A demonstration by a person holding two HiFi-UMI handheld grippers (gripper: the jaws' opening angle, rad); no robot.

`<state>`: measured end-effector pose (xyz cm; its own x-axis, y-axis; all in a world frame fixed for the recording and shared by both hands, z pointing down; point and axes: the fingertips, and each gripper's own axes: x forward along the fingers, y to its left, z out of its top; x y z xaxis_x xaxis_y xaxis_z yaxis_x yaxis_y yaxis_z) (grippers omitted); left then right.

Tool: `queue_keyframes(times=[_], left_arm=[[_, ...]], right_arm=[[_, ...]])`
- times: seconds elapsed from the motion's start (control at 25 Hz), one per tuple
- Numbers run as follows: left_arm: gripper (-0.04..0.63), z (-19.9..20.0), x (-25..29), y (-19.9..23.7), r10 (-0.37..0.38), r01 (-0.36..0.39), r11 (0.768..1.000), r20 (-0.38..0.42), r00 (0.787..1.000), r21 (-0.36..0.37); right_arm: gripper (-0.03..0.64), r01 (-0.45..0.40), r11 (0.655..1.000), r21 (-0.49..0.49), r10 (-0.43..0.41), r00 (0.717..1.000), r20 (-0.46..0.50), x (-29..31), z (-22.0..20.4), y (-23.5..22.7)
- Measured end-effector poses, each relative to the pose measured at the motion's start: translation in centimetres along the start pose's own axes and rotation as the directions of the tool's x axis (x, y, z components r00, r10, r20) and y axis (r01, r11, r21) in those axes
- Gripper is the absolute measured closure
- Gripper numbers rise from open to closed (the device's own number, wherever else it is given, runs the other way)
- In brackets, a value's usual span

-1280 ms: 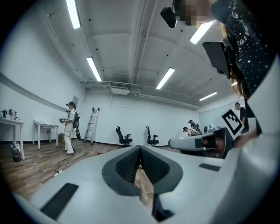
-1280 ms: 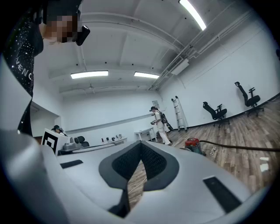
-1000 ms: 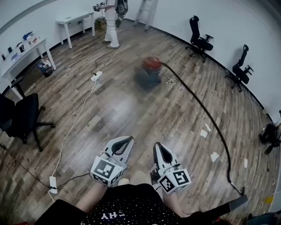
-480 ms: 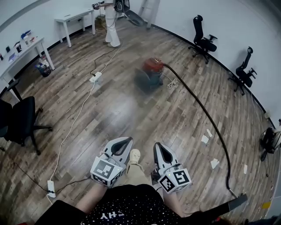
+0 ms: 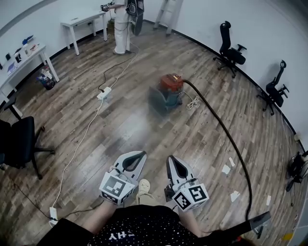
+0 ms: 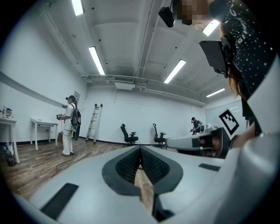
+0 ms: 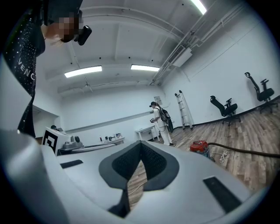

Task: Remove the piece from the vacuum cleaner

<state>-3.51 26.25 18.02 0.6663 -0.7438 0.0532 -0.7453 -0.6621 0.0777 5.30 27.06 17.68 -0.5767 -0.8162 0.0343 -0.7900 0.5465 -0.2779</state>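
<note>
Right now the left gripper (image 6: 140, 149) is holding its jaws pressed together with nothing between the pads, and only floorboards are showing past the tips. Likewise, the right gripper (image 7: 140, 144) is carrying its jaws closed and empty.

From the head view, the two grippers are hovering side by side, near each other but not touching. They are just ahead of the person's waist, on either side of a light shoe (image 5: 143, 186) that is resting on the wooden floor (image 5: 125, 125).

The vacuum cleaner (image 5: 168, 90), a canister with a red top, is sitting well ahead of both grippers near the middle of the room, and neither gripper is touching it. Its black hose (image 5: 226, 137) is curving away from its right side and running toward the bottom right of the head view. A small white coil of cord (image 5: 192, 102) is lying just beside the canister. A few paper scraps (image 5: 226, 169) are lying near the far stretch of the hose.

On the left, a white cable (image 5: 79, 146) is trailing across the boards from a power strip (image 5: 103, 93).

At the far end, a person in white (image 5: 122, 26) is standing beside a white desk (image 5: 82, 21), and a ladder (image 5: 169, 14) is leaning against the wall. Two black office chairs (image 5: 232, 52) are standing along the right wall.
</note>
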Motion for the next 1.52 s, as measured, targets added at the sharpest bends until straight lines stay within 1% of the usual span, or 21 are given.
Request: queue_keyframes(times=[0.12,0.24,0.44,0.72,1.08,1.28,1.52], left_arm=[[0.586,0.2,3.9,2.6,0.006,-0.006,1.000,0.005,1.000,-0.010],[0.586,0.3,6.9,4.1,0.004,-0.004,1.000,0.004,1.000,0.002],[0.586,0.4,10.0,6.0,0.021,-0.021,1.000,0.001,1.000,-0.011],[0.586,-0.4,11.7,7.2,0.052,-0.053,0.998,-0.016,0.999,-0.021],[0.586,0.2,12.6,7.3,0.052,-0.052,0.999,-0.030,0.998,-0.004],[0.586,0.3,13.9,8.6,0.065,-0.065,0.998,-0.035,0.997,-0.008],[0.586,0.6,16.3,9.9,0.051,-0.051,0.999,-0.034,0.998,-0.008]], right_arm=[[0.606,-0.010,1.000,-0.013,0.010,1.000,-0.002,3.1,0.8,-2.8],[0.606,-0.011,1.000,-0.023,0.010,1.000,-0.010,5.4,1.4,-5.4],[0.606,-0.015,1.000,-0.022,0.015,1.000,-0.018,8.1,2.3,-8.4],[0.606,-0.036,0.999,-0.017,0.036,0.999,-0.023,9.3,2.3,-10.0],[0.606,-0.019,1.000,0.006,0.019,1.000,-0.020,9.6,2.6,-11.4],[0.606,-0.024,1.000,0.006,0.024,1.000,-0.018,10.9,3.3,-12.4],[0.606,-0.002,1.000,0.012,0.002,1.000,-0.028,12.8,3.4,-14.6]])
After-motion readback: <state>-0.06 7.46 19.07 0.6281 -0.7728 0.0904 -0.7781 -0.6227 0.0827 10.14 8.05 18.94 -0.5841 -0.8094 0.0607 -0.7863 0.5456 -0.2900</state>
